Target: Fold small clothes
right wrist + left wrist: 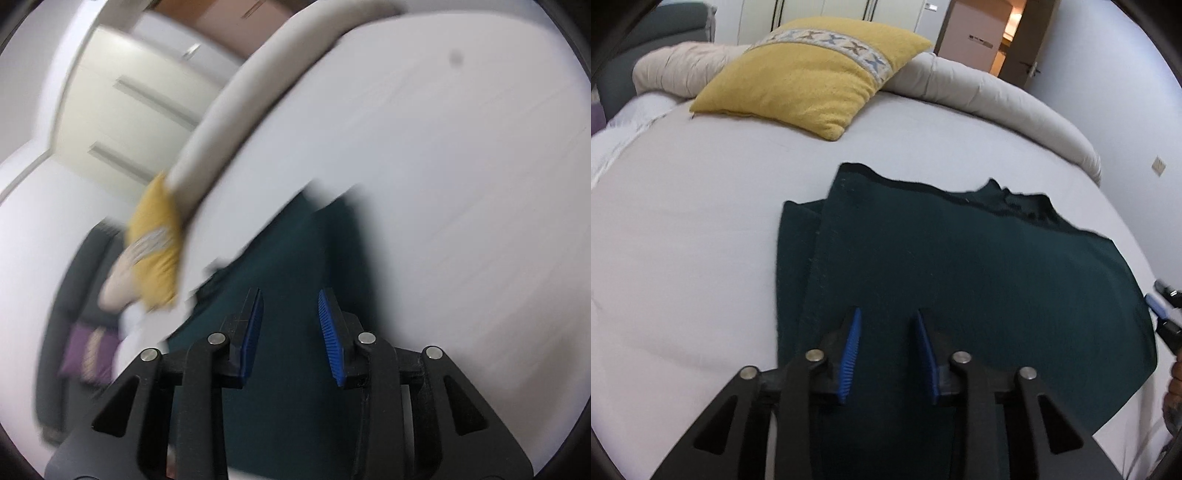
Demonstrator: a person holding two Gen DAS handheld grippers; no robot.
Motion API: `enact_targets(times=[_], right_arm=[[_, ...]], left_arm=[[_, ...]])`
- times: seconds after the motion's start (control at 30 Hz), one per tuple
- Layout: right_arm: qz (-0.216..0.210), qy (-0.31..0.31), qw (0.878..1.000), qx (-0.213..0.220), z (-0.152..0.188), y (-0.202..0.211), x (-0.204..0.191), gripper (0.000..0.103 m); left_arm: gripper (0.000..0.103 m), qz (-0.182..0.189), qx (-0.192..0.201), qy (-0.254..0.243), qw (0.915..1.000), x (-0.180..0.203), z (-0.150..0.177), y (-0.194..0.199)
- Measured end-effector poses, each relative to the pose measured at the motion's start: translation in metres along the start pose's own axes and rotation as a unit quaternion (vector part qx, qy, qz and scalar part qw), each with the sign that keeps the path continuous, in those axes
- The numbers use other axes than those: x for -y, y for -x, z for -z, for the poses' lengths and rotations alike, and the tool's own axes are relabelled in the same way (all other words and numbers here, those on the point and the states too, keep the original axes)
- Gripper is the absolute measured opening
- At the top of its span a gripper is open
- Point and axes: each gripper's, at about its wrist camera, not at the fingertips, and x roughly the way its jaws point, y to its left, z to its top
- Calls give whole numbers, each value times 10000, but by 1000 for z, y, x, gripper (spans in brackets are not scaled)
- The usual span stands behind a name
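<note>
Lying partly folded on the pale bed sheet [701,229], the dark green garment [960,273] sits toward the near edge of the bed, well apart from the yellow cushion [809,81] and the rolled beige duvet [997,99] along the far edge. It looks like a soft, fairly thick knit or fleece: light, limp, not fragile, and likely to sag and drag rather than keep its shape, so its matte nap should give the ribbed pads good purchase. One side already shows a doubled layer with a long fold line, and the far hem is uneven and rumpled. A sensible hold would be at the near corners or along the near hem, pinching all the layers together so the lower one does not slip out. The left gripper [888,317] hovers over the near part of the cloth, its blue pads [851,350] standing partly apart with nothing pinched between them. The right gripper [290,295], seen through a blurred view, is likewise partly spread above the cloth's side edge, gripping nothing; whether its tips graze the fabric cannot be told.
</note>
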Motion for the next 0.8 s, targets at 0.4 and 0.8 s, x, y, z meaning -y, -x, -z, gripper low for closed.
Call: enact_targets(times=[0.4, 0.8], right_arm=[[-665, 996, 9692, -2154, 141, -128, -102, 29], [-575, 49, 9920, -1119, 84, -52, -14, 28]], left_arm=[[40, -372, -12, -319, 9988, 12, 11, -1], [40, -385, 46, -380, 9985, 14, 13, -2]])
